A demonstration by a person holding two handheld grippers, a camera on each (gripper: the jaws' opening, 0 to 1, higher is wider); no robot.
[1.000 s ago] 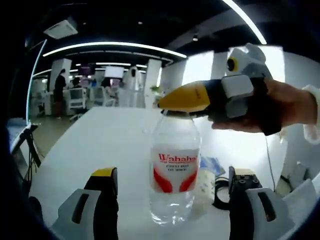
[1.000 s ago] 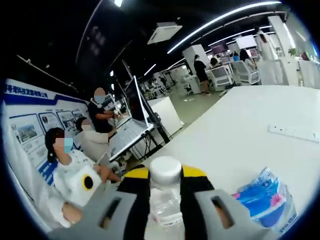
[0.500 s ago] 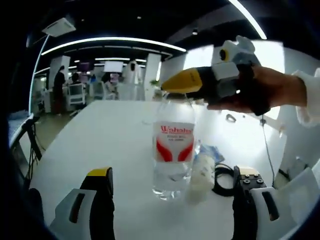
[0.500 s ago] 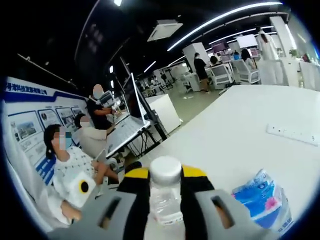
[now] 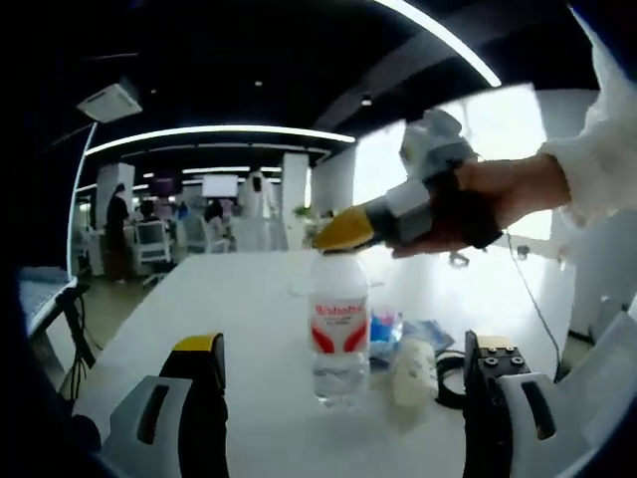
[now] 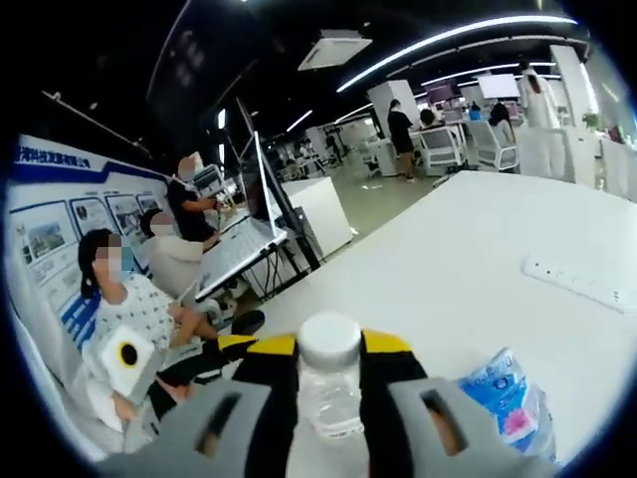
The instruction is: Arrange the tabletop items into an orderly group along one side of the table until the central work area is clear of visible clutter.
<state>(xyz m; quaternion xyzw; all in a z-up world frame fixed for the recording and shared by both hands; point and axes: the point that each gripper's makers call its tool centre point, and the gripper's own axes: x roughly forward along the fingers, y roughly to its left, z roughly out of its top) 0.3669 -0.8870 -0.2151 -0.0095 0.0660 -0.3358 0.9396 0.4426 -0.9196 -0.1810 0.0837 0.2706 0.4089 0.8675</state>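
Right gripper (image 6: 329, 383) clamped on the water bottle (image 5: 339, 324) neck.
Bottle upright, apparently resting on the white table (image 5: 249, 329); left gripper (image 5: 343, 403) spread wide, holding nothing.

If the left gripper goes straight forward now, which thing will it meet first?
Most likely the water bottle, standing on the table ahead between the left gripper jaws; the right gripper holds its cap. Depth is uncertain.
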